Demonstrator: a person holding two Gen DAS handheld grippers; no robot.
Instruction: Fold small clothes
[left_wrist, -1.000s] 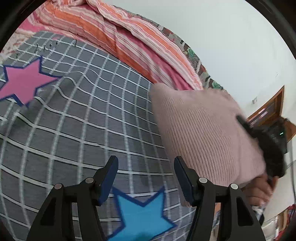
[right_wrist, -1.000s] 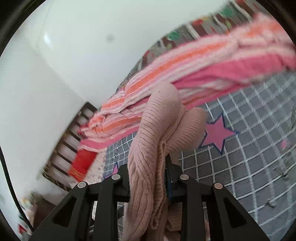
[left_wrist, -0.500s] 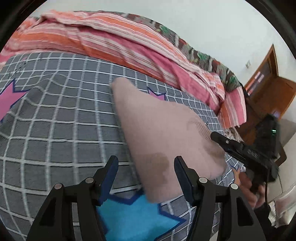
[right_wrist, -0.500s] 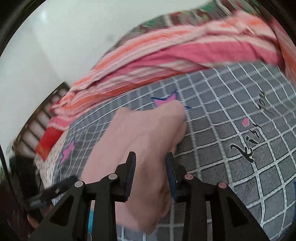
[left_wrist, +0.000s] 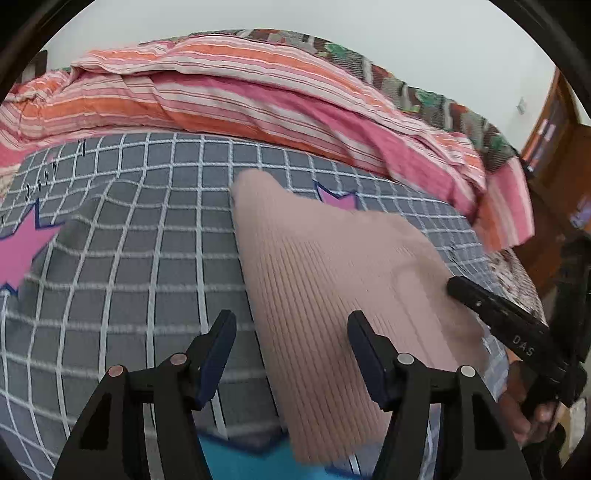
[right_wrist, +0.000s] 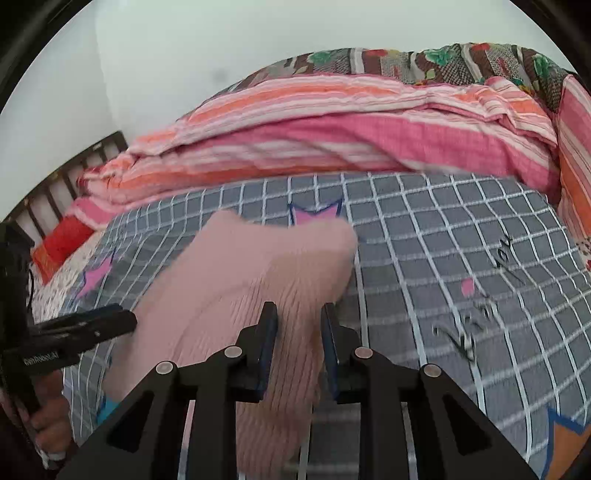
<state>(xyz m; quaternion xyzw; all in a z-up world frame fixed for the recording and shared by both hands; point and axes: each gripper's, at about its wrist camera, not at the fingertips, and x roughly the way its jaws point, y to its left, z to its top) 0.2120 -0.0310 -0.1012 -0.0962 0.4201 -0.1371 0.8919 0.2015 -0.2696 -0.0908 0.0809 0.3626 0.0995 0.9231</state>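
A pale pink ribbed knit garment (left_wrist: 332, 295) lies spread on the grey checked bedsheet (left_wrist: 140, 236); it also shows in the right wrist view (right_wrist: 236, 291). My left gripper (left_wrist: 291, 332) is open and empty, just above the garment's near left edge. My right gripper (right_wrist: 297, 321) has its jaws a little apart with the garment's near right edge between them; whether they pinch it is unclear. In the left wrist view the right gripper (left_wrist: 458, 288) rests at the garment's right edge. In the right wrist view the left gripper (right_wrist: 122, 321) is at its left.
A rolled pink and orange striped blanket (left_wrist: 229, 99) lies along the back of the bed, against a patterned quilt (right_wrist: 424, 62) and the white wall. A wooden door (left_wrist: 554, 122) is at the far right. A dark slatted headboard (right_wrist: 55, 184) is at the left.
The right gripper carried the hanging garment down onto the sheet, where it now lies spread flat. Its jaws have widened slightly. The left gripper stayed open and turned toward the garment.
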